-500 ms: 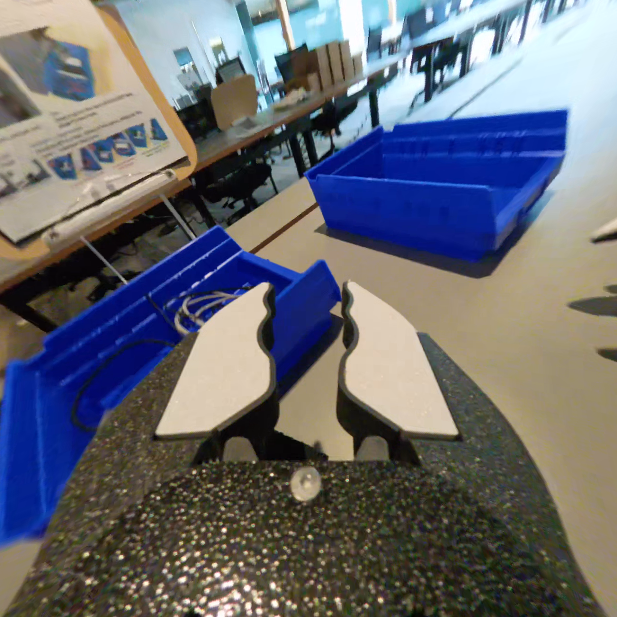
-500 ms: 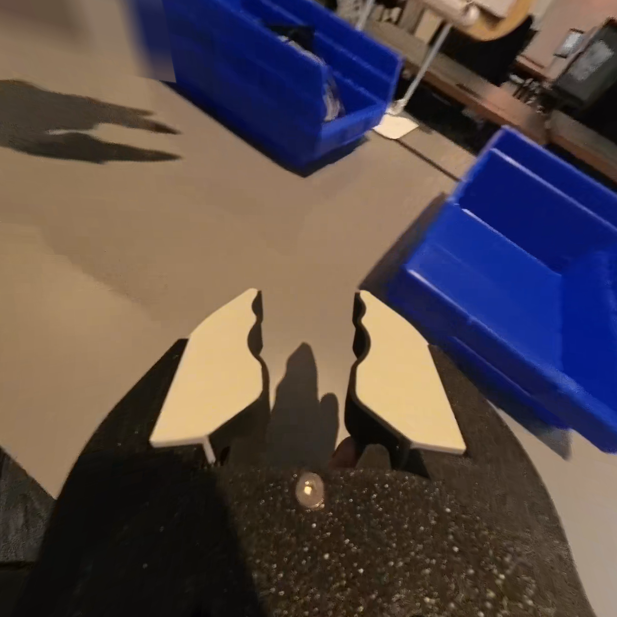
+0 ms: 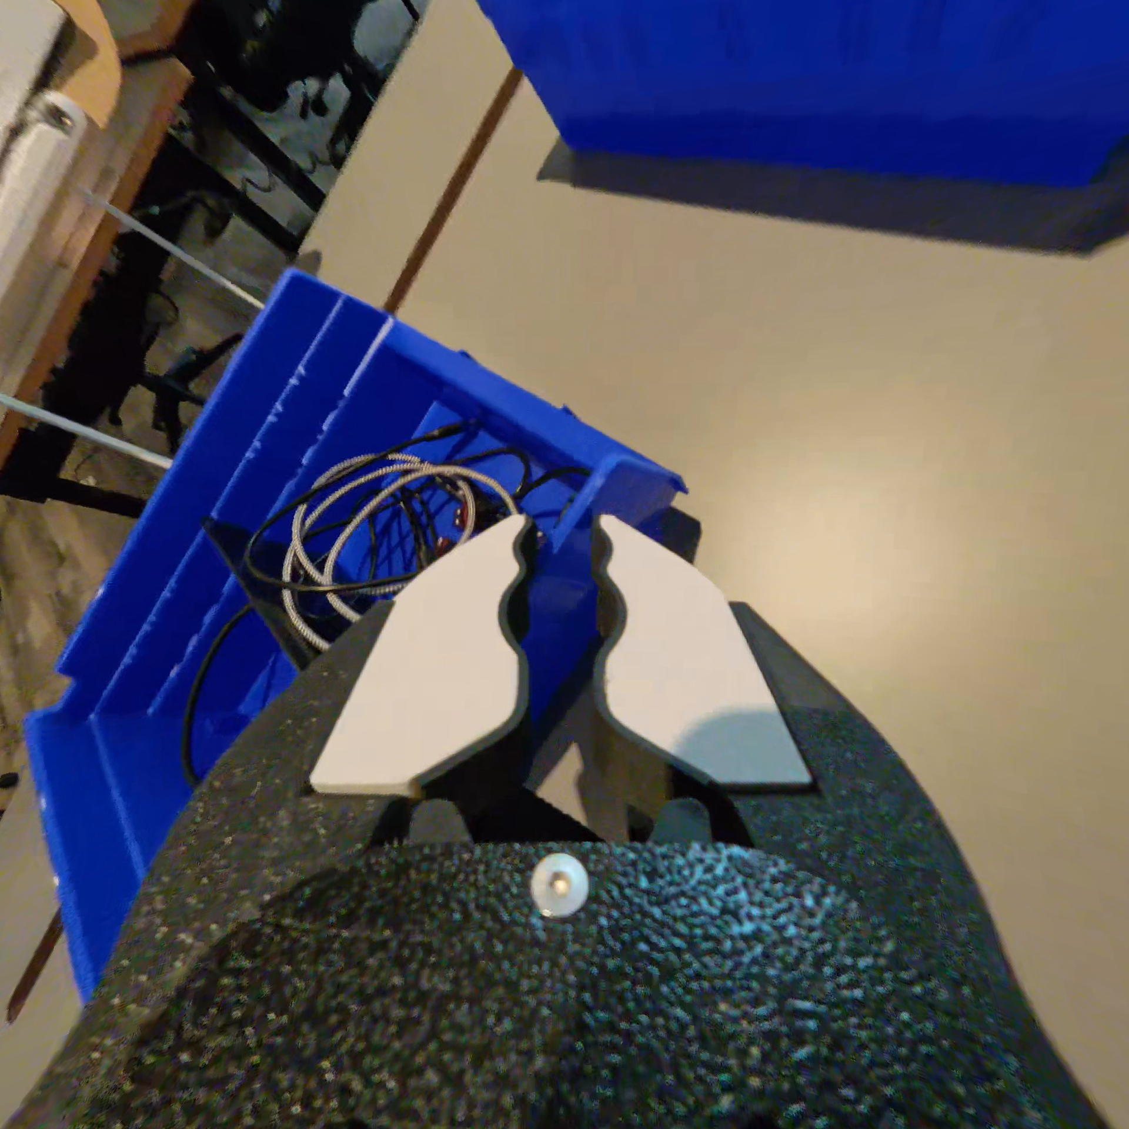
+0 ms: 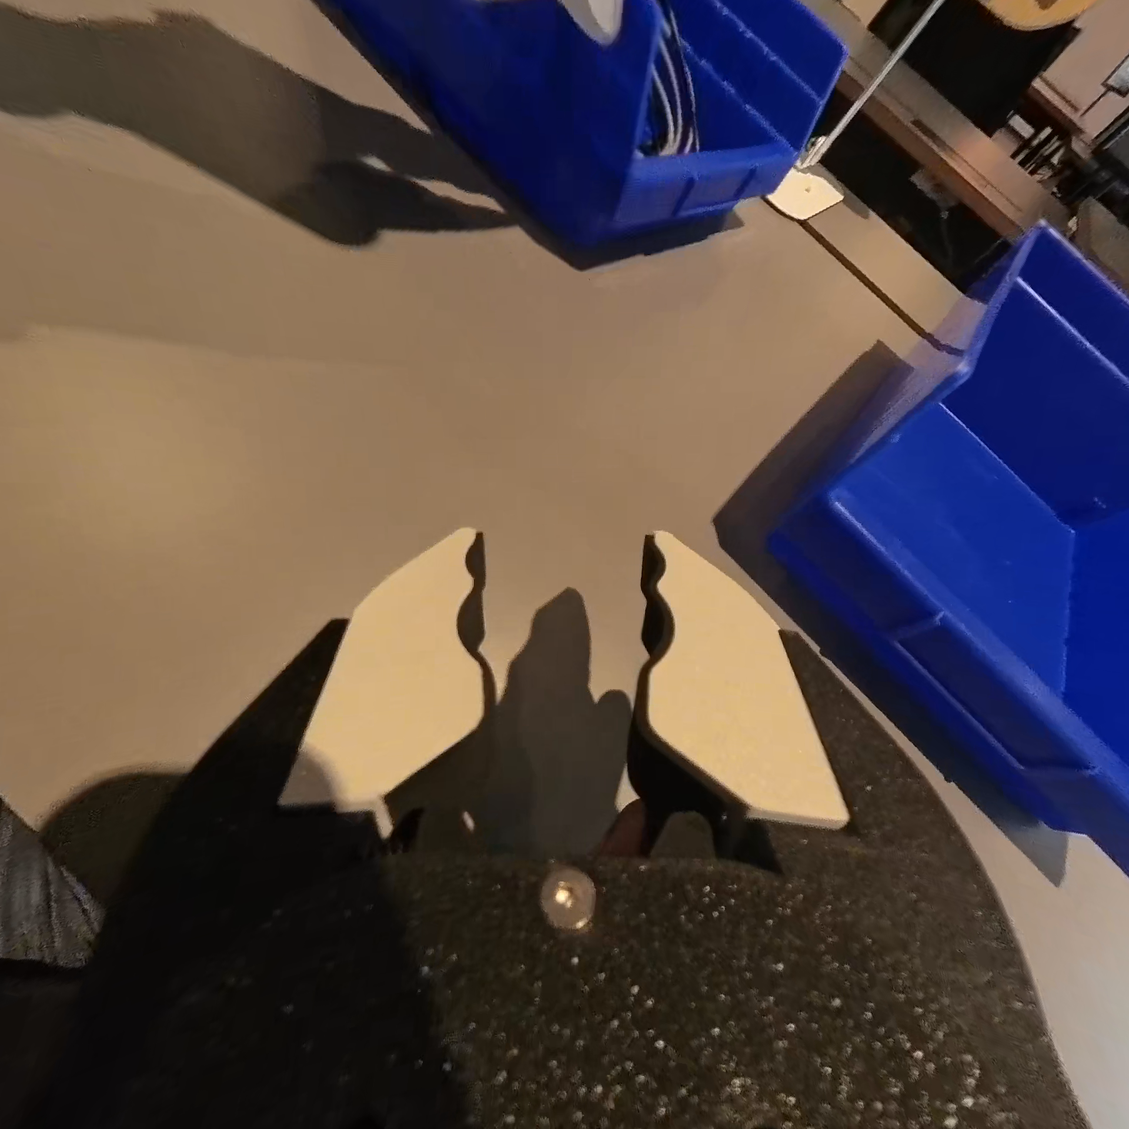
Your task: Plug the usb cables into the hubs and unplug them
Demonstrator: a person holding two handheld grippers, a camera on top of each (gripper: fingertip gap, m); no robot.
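Note:
A blue bin (image 3: 183, 611) on the tan table holds coiled USB cables (image 3: 342, 537), some black and one braided silver. My left gripper (image 3: 565, 528) is open and empty, tilted down over the bin's near right corner, its left finger above the cables. In the right wrist view the same bin (image 4: 702, 122) stands at the far top with cables (image 4: 666, 91) showing inside. My right gripper (image 4: 562, 537) is open and empty above bare table. No hub shows in either view.
A second, larger blue bin (image 3: 794, 79) stands beyond the left gripper; it shows at the right in the right wrist view (image 4: 977, 580) and looks empty. A stand with thin metal legs (image 3: 122, 232) is at the table's far edge. The gap from one gripper's tips to the other's is roughly 25 cm.
My left gripper has tipped downward and moved over the cable bin. My right gripper has shifted slightly forward and its jaws stand a little wider.

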